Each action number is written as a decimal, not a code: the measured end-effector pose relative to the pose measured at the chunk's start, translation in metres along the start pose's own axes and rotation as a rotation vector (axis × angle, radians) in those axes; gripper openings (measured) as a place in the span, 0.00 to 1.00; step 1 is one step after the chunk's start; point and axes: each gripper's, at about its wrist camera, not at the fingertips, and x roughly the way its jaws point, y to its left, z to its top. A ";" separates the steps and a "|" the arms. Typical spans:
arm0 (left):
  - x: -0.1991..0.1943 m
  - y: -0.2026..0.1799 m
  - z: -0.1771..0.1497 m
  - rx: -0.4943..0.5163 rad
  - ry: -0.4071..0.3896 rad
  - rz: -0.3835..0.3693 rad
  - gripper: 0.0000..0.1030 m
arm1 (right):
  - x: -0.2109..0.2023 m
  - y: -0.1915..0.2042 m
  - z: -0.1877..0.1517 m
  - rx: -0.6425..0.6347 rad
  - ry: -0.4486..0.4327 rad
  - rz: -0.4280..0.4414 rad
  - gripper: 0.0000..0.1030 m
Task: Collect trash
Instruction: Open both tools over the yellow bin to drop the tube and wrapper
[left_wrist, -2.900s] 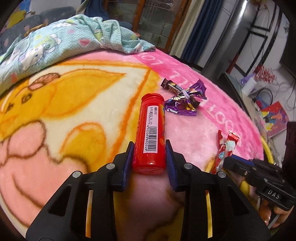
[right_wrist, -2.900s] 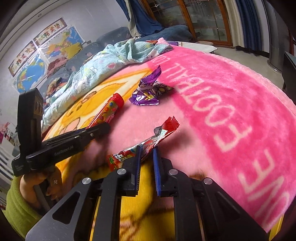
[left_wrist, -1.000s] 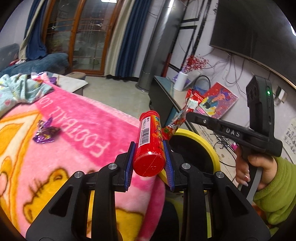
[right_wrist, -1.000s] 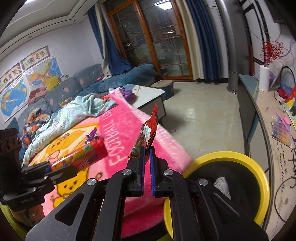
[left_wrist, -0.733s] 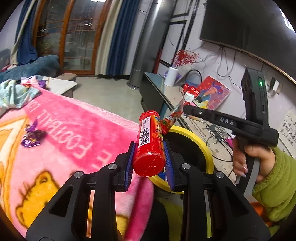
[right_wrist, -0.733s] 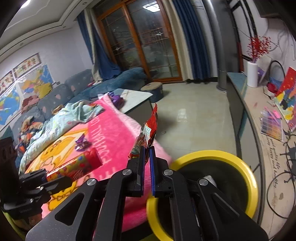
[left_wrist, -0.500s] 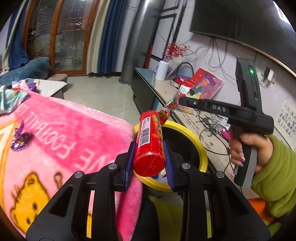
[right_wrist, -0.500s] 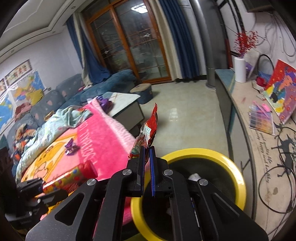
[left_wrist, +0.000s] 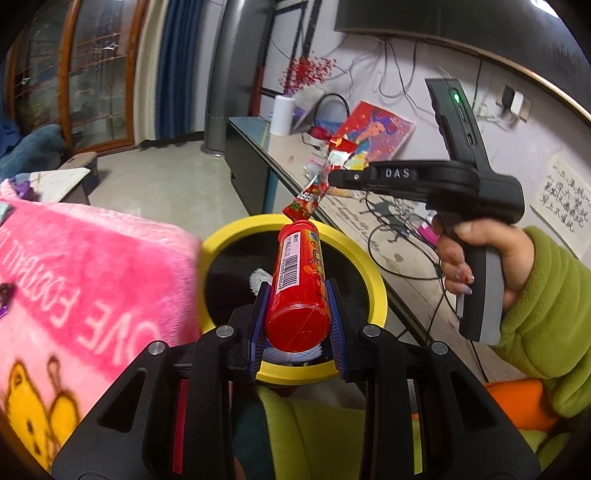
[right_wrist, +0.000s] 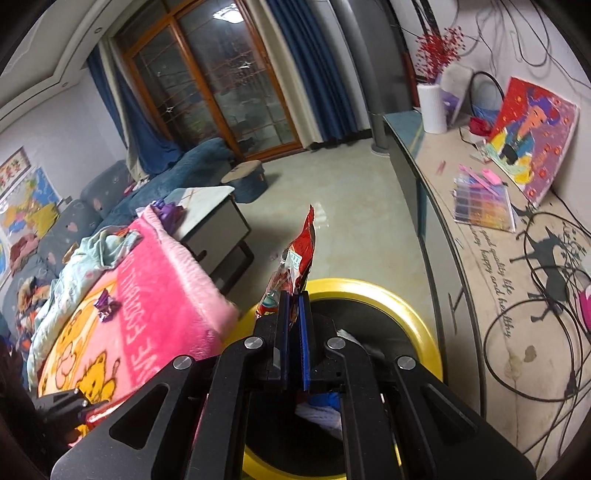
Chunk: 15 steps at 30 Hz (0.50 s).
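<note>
A pink plush blanket (left_wrist: 92, 280) with yellow cartoon bears covered the low surface to the left of both grippers, and its edge ended right beside a yellow-rimmed trash bin (left_wrist: 373, 280) with a black inside. Nearest the left wrist camera, the left gripper (left_wrist: 297, 314) had its blue pads pressed against the sides of a red tube (left_wrist: 301, 284) bearing a white barcode label; the tube pointed forward over the bin's opening, and something white lay in the bin below it. Just past the tube's far cap, the right gripper (left_wrist: 334, 179), held in a hand (left_wrist: 480, 251) with a green sleeve (left_wrist: 546, 314), had its jaws pressed together on a red snack wrapper (left_wrist: 314, 192), whose lower end hung just above the tube's tip. From the right wrist view the same gripper (right_wrist: 293, 332) pinched the wrapper (right_wrist: 301, 258) upright above the bin's near rim (right_wrist: 406, 314). Farther left of it, a purple wrapper (right_wrist: 107, 306) lay on the blanket (right_wrist: 159, 291), well apart from both grippers. To the right ran a long sideboard (right_wrist: 498, 258) with cables and a colourful picture (right_wrist: 532, 140); beyond were a tiled floor, blue curtains and glazed wooden doors.
</note>
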 end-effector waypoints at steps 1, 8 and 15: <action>0.005 -0.002 0.000 0.005 0.009 -0.003 0.22 | 0.001 -0.003 0.000 0.005 0.007 -0.002 0.05; 0.027 -0.009 0.003 0.013 0.034 -0.018 0.22 | 0.005 -0.020 -0.002 0.051 0.024 -0.008 0.06; 0.046 -0.013 0.005 0.016 0.049 -0.021 0.22 | 0.011 -0.026 -0.002 0.073 0.049 0.008 0.10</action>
